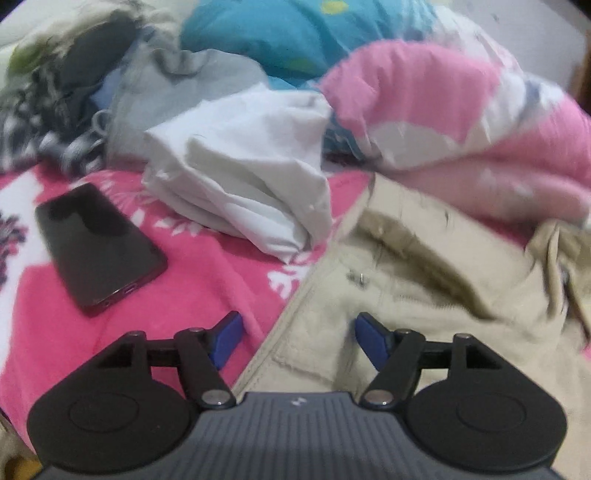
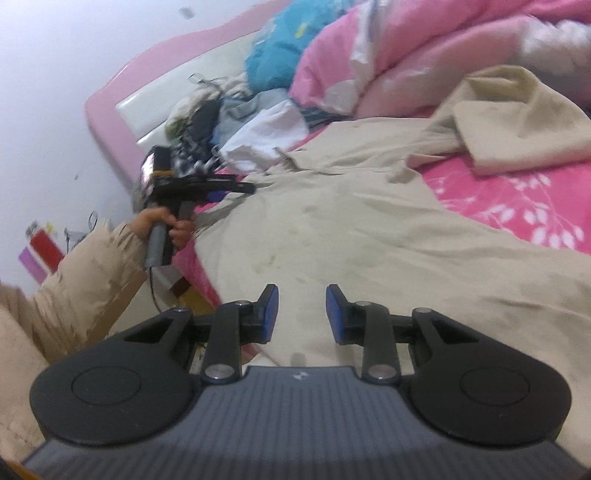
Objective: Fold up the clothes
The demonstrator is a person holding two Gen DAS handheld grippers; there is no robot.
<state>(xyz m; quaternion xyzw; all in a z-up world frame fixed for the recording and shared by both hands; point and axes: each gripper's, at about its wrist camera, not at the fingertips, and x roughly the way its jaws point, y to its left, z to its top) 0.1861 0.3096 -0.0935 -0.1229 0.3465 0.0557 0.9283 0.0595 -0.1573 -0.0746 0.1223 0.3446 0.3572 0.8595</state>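
A bed (image 2: 498, 206) covered with a bright pink sheet printed with white leaves carries everything here, and its pink headboard (image 2: 110, 107) stands against a pale wall (image 2: 48, 74). One beige garment (image 2: 369, 229) lies spread across the sheet, its collar end near the bed's edge and one sleeve folded back toward a rumpled pink quilt (image 2: 406, 48). One white cloth (image 1: 243, 184) sits crumpled just beyond the garment, with one blue pillow (image 1: 280, 33) behind it and a heap of grey and striped clothes (image 1: 66, 110) beside it. One black phone (image 1: 99, 247) rests on the sheet.

Two tools are in use. The left tool (image 1: 295, 339) hovers over the garment's edge with its blue pads spread wide and nothing between them. The right tool (image 2: 301, 314) hangs above the garment's middle, pads parted and empty. A hand (image 2: 170, 225) in a tan sleeve grips the left tool's handle.
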